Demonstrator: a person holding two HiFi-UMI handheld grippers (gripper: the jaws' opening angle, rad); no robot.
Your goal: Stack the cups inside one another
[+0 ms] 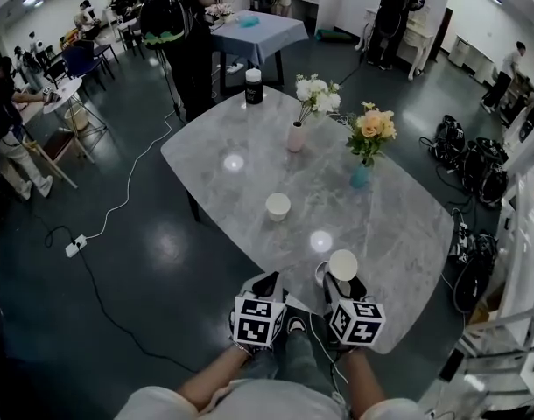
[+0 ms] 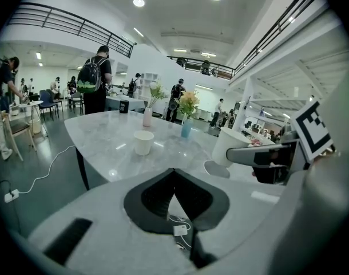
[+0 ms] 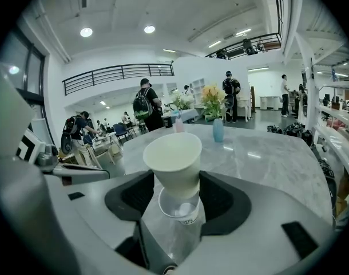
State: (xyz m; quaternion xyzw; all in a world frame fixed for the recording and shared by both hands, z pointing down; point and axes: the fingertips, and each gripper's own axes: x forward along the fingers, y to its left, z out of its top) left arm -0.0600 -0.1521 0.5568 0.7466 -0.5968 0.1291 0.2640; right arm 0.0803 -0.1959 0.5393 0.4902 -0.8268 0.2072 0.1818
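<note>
My right gripper (image 1: 344, 287) (image 3: 177, 188) is shut on a white paper cup (image 1: 343, 264) (image 3: 174, 162) and holds it upright above the near edge of the marble table (image 1: 398, 226). Directly under it stands a second cup (image 1: 320, 274) (image 3: 179, 209), seen from above by its rim. From the left gripper view the held cup (image 2: 231, 146) hangs between the right gripper's fingers. A third white cup (image 1: 277, 206) (image 2: 143, 142) stands alone mid-table. My left gripper (image 1: 265, 285) (image 2: 174, 179) is shut on nothing, just off the table's near edge.
A pink vase with white flowers (image 1: 296, 136), a blue vase with yellow flowers (image 1: 361, 175) and a black-and-white canister (image 1: 254, 86) stand on the far half of the table. A person with a backpack (image 1: 175, 16) stands beyond. A cable and power strip (image 1: 74, 248) lie on the floor at left.
</note>
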